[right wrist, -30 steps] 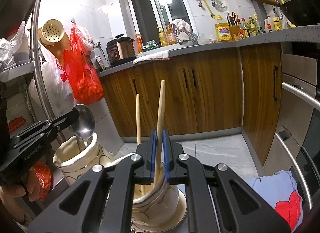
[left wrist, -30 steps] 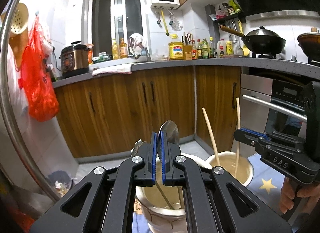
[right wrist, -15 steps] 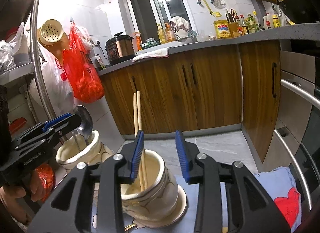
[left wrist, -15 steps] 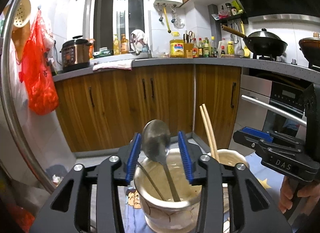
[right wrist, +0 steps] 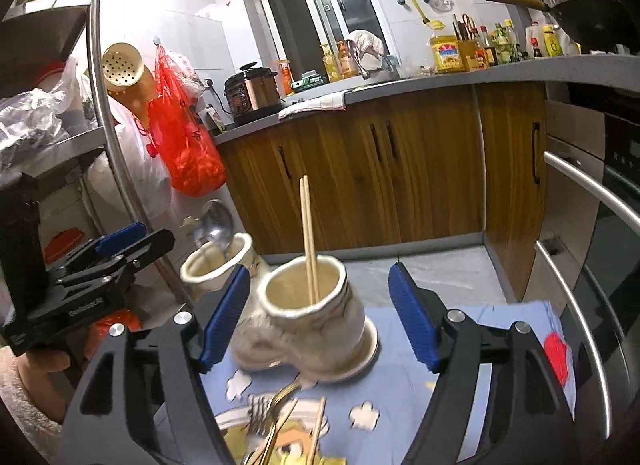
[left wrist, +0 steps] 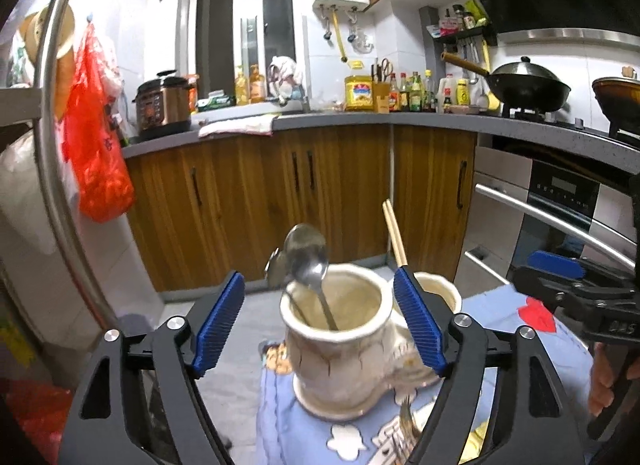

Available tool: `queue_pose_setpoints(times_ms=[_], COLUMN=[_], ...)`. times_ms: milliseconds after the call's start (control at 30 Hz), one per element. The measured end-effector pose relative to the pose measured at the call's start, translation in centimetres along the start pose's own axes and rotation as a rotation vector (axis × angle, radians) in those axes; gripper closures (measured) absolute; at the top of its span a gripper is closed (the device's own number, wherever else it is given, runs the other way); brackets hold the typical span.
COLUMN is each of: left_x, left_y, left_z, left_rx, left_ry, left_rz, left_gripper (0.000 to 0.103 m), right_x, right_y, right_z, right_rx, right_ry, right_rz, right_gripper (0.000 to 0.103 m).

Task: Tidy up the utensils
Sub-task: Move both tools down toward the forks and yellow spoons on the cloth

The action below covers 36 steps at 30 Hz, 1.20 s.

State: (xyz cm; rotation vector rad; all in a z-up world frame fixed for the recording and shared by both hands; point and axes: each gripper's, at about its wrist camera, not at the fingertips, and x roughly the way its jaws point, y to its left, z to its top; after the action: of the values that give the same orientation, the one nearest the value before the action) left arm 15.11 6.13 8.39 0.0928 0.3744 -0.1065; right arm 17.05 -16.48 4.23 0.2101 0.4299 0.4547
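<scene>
White tiled walls (left wrist: pixel 168 17), dark window (left wrist: pixel 244 17), wood cabinets (left wrist: pixel 340 193), grey counter (left wrist: pixel 440 119)

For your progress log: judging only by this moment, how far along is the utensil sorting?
Done: metal spoons stand in one cream ceramic holder, and a pair of wooden chopsticks stands in the other cream holder. In hand: nothing; the left gripper and right gripper are both open. Left: forks and loose chopsticks lie on the blue cloth.
</scene>
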Motion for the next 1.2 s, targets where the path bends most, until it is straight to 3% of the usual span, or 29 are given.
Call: queue_pose_setpoints(times_ms=[67,267,600,667,767,867,933,1200], left_x=[-0.8,-1.6,0.2,0.4,0.4,0.5,0.6,1.0], left_y=[0.1,-0.4,-1.6,-1.7,-1.7,-1.7,-1.8,-3.2], left_z=[-0.5,-3.5,-9.4,-9.9,-10.3,-10.8,-11.0,-11.7], left_rx=[-0.030,-0.091,-0.109,-0.089,-0.074,-0.063,-0.068,-0.041], left_ry=[0.033,0.175,0.289,0.307,0.311,0.336,0.364,0.431], left_rz=[0.000,-0.019,-0.058,-0.049,-0.056,-0.067,-0.090,-0.138], left_gripper=[0.024,0.023,0.023,0.023,0.023,0.023,0.023,0.023], right_x=[-1.0,-3.1,-0.9,-0.5,0.0,0.7,1.0,1.3], right_y=[0.1,-0.5,-2.6,-2.6,-1.9,-1.2,-0.6,1.2], right_z=[-0.6,-2.6,-5.8,-6.4,-7.6,-9.3,-10.3,-12.2], right_rx=[0.012,0.008,-0.026,-0.045,-0.088,-0.115,-0.123,-0.204], right_ry=[0.013,0.029,0.162,0.233,0.338,0.469,0.524,0.599], right_rz=[0.007,-0.022,-0.061,-0.053,-0.047,-0.013,0.018,0.001], right_gripper=[0.022,0.018,0.018,0.023,0.038,0.067,0.071,0.073])
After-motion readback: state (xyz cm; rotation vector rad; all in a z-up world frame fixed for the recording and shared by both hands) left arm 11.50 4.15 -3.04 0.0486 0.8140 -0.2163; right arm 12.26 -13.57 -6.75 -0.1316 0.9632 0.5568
